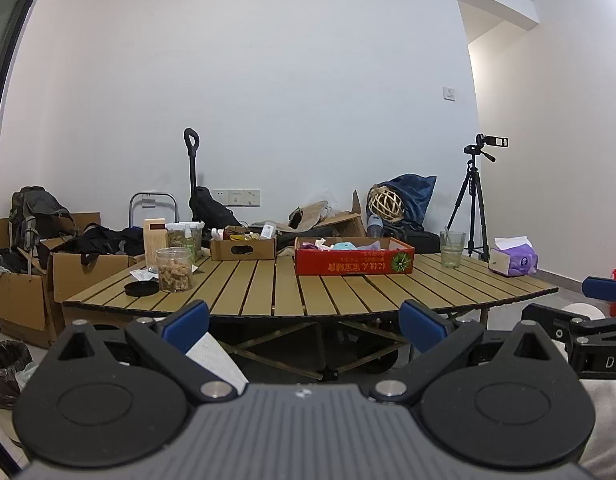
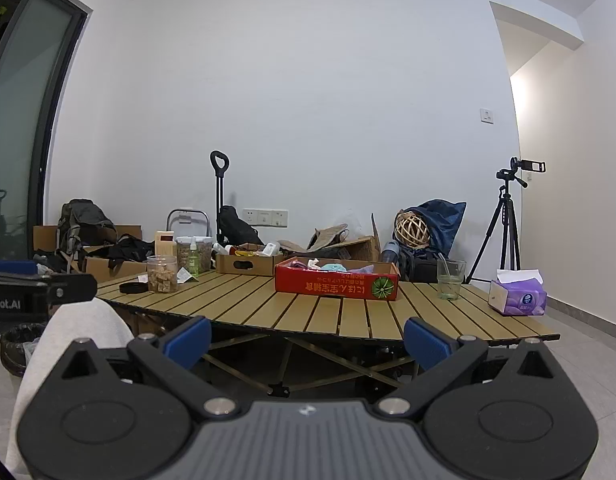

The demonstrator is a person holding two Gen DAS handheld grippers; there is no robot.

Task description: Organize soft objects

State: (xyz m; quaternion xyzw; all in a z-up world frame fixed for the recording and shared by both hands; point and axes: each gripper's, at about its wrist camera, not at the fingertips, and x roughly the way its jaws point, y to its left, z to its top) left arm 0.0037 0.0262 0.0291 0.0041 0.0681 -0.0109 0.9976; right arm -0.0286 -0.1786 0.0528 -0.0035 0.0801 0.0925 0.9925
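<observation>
A red cardboard box [image 1: 353,267] stands on the slatted wooden table [image 1: 268,292], far from both grippers. Soft items lie inside it: a teal one [image 1: 345,245], a pink and white one [image 1: 313,245] and a purple one. The box also shows in the right wrist view [image 2: 335,286] with the teal item [image 2: 333,267]. My left gripper [image 1: 304,326] is open and empty, held below and in front of the table's near edge. My right gripper [image 2: 308,338] is open and empty at the same low height; it also shows at the right of the left wrist view [image 1: 595,308].
On the table stand a clear jar of brown chunks [image 1: 174,269] with a black lid [image 1: 141,289] beside it, a small brown box [image 1: 243,247], a glass [image 1: 452,249] and a purple tissue pack [image 1: 513,261]. Cardboard boxes, bags and a tripod [image 1: 473,200] stand behind.
</observation>
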